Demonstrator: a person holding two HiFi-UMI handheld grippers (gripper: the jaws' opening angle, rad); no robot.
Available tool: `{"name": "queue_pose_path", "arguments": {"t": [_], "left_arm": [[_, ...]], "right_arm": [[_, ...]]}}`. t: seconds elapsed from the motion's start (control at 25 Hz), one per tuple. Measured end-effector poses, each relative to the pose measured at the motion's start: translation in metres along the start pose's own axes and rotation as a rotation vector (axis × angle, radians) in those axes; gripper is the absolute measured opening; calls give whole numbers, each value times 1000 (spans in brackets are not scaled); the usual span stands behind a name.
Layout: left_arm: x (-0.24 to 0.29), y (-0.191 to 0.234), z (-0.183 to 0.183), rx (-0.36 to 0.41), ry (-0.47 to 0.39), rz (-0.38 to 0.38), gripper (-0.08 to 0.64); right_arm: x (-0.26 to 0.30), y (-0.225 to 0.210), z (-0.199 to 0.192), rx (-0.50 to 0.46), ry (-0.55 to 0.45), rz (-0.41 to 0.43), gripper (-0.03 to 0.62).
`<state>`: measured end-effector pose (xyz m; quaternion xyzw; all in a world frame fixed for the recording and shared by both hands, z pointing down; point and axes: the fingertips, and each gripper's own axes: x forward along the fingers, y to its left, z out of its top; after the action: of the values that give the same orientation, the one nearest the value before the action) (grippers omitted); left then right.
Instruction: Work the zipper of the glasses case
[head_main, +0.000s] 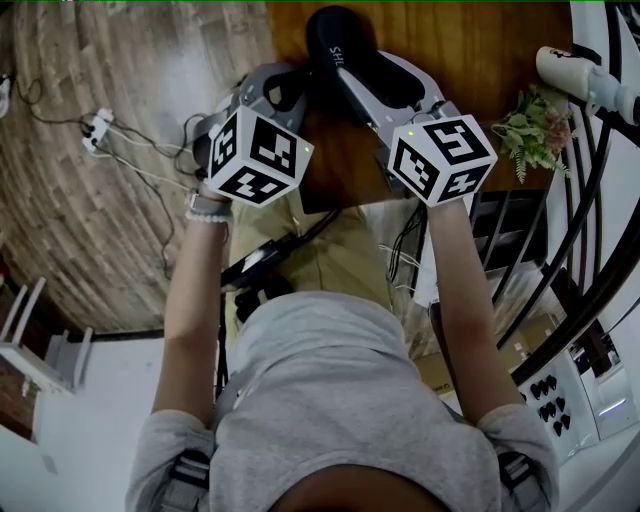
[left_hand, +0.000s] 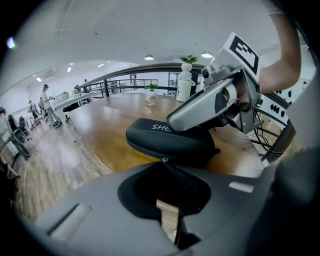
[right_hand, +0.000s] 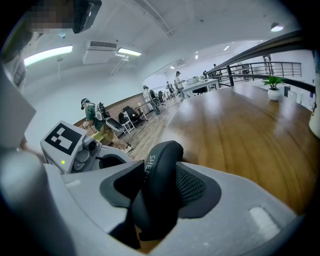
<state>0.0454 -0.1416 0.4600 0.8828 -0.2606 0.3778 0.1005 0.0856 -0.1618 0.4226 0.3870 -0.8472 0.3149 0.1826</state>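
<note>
Head view first: the black glasses case (head_main: 340, 40) was seen lying on the wooden table (head_main: 490, 50) up at 12 o'clock, with both tools brought in on it from below. The left gripper (head_main: 300, 90) was angled in from about 7 o'clock of the case. The right gripper (head_main: 372, 82) came in from about 5 o'clock, its two grey jaws laid along either side of the case's near end. A small leafy plant (head_main: 535, 130) was parked at 3 o'clock of the case. A white power strip (head_main: 98, 128) could be spotted on the plank floor (head_main: 120, 200), way over at 9 o'clock.

Left gripper view: the jaws were drawn in to just a slim slit, with table wood showing through lower down. Right at the tips, at 12 o'clock, a tiny silvery zipper pull (left_hand: 164, 160) was found on the case's seam. The tips looked pinched on it, though it was too small to be totally sure. The case was stretched across just behind, white lettering on its side, and was gripped from 2 o'clock by the other tool.

Right gripper view: pretty clear-cut here. The case stood on edge between the jaws, and the mesh-textured pads were pressed against both of its faces, so it was firmly clamped. The left gripper's marker cube (right_hand: 62, 137) was visible at 9 o'clock, with a green light lit just below it.
</note>
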Motion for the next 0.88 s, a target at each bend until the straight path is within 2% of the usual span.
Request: {"name": "queue_pose_path", "arguments": {"t": [0.64,0.88], "left_arm": [[12,60,14,23,17,100,46],[21,71,17,42,14,91,57]], "right_arm": [[2,1,1,-10,1,5,202],[5,-1,3,-20,3,-5,202]]}}
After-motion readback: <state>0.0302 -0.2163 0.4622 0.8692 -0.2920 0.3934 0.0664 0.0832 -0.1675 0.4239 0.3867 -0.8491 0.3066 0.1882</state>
